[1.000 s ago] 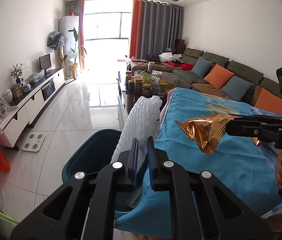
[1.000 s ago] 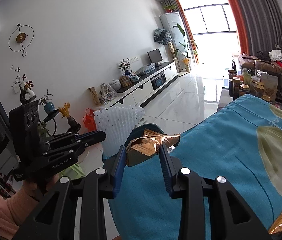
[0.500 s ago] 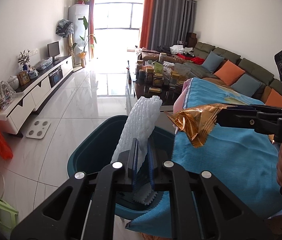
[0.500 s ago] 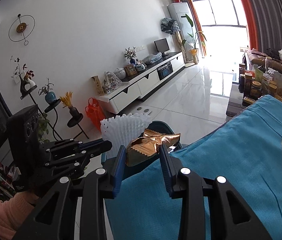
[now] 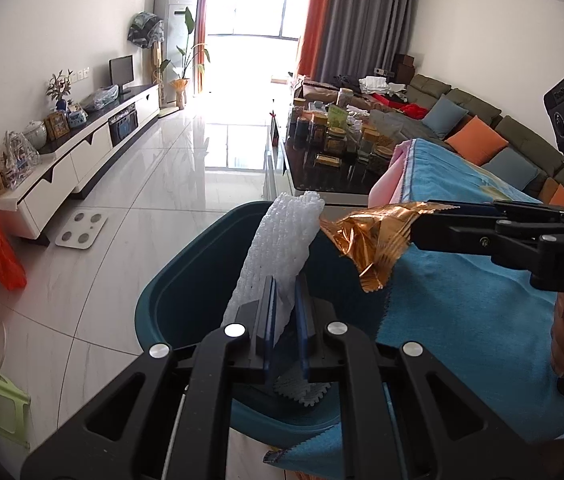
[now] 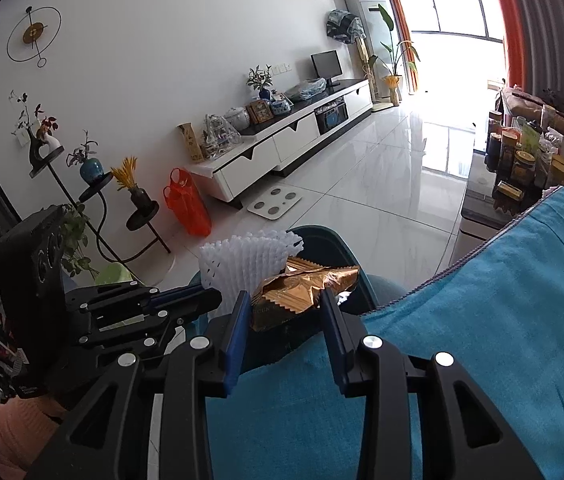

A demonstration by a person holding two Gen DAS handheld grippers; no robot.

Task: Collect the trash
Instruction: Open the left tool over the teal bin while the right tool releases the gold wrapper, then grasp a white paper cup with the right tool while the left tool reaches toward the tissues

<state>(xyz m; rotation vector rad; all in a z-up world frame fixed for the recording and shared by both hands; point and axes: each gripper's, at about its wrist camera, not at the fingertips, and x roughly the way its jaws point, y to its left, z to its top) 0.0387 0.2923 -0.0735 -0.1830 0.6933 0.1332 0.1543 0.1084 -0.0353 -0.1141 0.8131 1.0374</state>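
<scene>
Gripping a white foam net point(image 5: 282, 248), the left gripper point(image 5: 283, 312) held it upright over the open teal bin point(image 5: 186, 280), its jaws pinched nearly together on the net's lower part. The right gripper point(image 6: 285, 320) was clamped on a crumpled gold wrapper point(image 6: 305, 288), which hung just beside the net's top, above the bin's near edge. A blue cloth point(image 5: 461, 312) covered the table alongside the bin.

1 foam net point(image 5: 282, 240), 1 gold wrapper point(image 5: 373, 236), 1 teal bin point(image 5: 186, 292).
</scene>
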